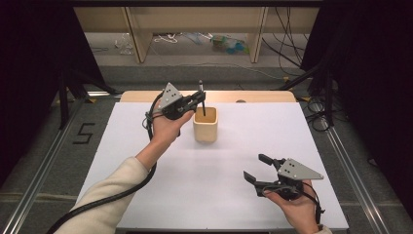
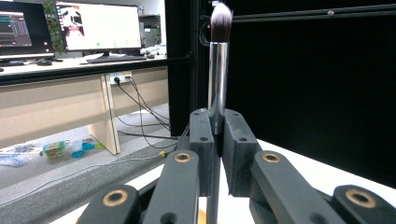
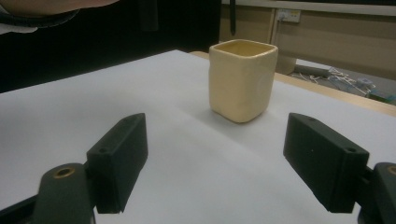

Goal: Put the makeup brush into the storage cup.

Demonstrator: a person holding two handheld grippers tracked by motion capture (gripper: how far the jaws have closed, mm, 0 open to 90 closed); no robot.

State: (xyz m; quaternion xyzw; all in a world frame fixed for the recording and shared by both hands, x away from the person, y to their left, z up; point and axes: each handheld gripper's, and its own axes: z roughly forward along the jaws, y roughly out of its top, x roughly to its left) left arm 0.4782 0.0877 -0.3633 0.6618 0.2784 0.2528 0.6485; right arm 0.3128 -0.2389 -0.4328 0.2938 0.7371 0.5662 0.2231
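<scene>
While the left tool (image 2: pixel 214 140) grips a chrome-handled brush (image 2: pixel 217 79), the square cup (image 3: pixel 242 79) looks glossy.

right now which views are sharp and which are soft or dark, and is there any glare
High view: evenly lit white table, black at both sides, cup throws a faint shadow. Left gripper view: brush bristles slightly soft, bright monitor washed out, right half black. Right gripper view: cup fairly sharp, the near tongs blurred, dim overall, no strong glare.

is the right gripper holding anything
No, the right gripper stands open over the bare white table, with the cream cup well beyond it.
</scene>
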